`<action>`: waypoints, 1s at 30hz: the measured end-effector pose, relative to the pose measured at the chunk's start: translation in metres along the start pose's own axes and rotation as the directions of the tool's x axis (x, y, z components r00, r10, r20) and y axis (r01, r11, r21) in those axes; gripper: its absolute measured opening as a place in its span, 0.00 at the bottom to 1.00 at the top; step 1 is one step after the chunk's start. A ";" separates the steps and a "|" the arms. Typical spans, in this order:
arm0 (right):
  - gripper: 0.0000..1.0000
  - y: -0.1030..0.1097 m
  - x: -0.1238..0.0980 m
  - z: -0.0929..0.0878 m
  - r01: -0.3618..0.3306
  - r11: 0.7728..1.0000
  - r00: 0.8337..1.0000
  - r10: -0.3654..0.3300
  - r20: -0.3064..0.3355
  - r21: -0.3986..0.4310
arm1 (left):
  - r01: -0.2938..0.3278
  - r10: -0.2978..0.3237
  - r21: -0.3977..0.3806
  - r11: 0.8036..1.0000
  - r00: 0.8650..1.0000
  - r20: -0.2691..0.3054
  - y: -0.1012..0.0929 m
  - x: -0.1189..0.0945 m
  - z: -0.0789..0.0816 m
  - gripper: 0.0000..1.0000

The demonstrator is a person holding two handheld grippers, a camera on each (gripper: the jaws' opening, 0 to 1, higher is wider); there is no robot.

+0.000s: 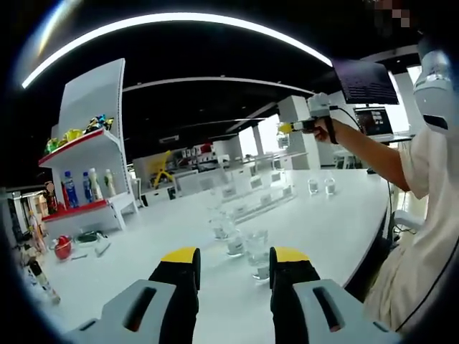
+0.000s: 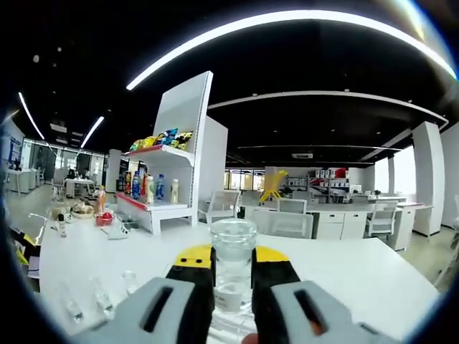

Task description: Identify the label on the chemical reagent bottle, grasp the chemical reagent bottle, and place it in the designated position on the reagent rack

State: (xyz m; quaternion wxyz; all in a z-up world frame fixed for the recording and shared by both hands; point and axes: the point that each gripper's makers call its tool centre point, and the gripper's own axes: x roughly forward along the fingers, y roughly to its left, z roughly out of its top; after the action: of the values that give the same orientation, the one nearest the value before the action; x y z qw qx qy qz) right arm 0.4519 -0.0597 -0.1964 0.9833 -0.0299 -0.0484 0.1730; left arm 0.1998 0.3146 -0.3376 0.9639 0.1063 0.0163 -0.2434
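Clear glass, the bottle [image 2: 233, 265] sat pinched between the right gripper [image 2: 233, 276] jaws, lifted above the white table [image 2: 344, 269]. The grasp looked done; placing it on the rack [image 1: 262, 201] remained. The left gripper [image 1: 233, 269] hung spread and empty over the table, just short of a few more bottles [image 1: 244, 244] near the rack. Beyond the table stood a white shelf [image 1: 90, 154] with drinks, in an office room under ceiling light strips.
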 end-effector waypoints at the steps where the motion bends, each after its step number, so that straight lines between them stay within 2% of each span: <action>1: 0.18 0.000 0.002 0.000 0.000 1.000 1.000 0.000 0.001 0.002 | -0.004 0.004 0.001 1.000 1.000 -0.002 0.001 -0.001 0.000 0.39; 18: 0.18 0.009 0.048 0.001 -0.025 1.000 1.000 0.025 0.007 0.012 | -0.024 0.023 -0.013 1.000 1.000 -0.012 0.009 0.004 -0.003 0.39; 30: 0.18 0.016 0.073 0.007 -0.030 0.999 0.999 0.031 0.018 -0.022 | -0.027 0.027 -0.012 1.000 0.999 -0.021 0.011 0.004 -0.004 0.39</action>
State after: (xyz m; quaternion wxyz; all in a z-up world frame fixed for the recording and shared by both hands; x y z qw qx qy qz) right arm 0.5136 -0.0196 -0.1845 0.9797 -0.0399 -0.0586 0.1877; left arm 0.2087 0.3230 -0.3395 0.9676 0.1030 0.0265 -0.2291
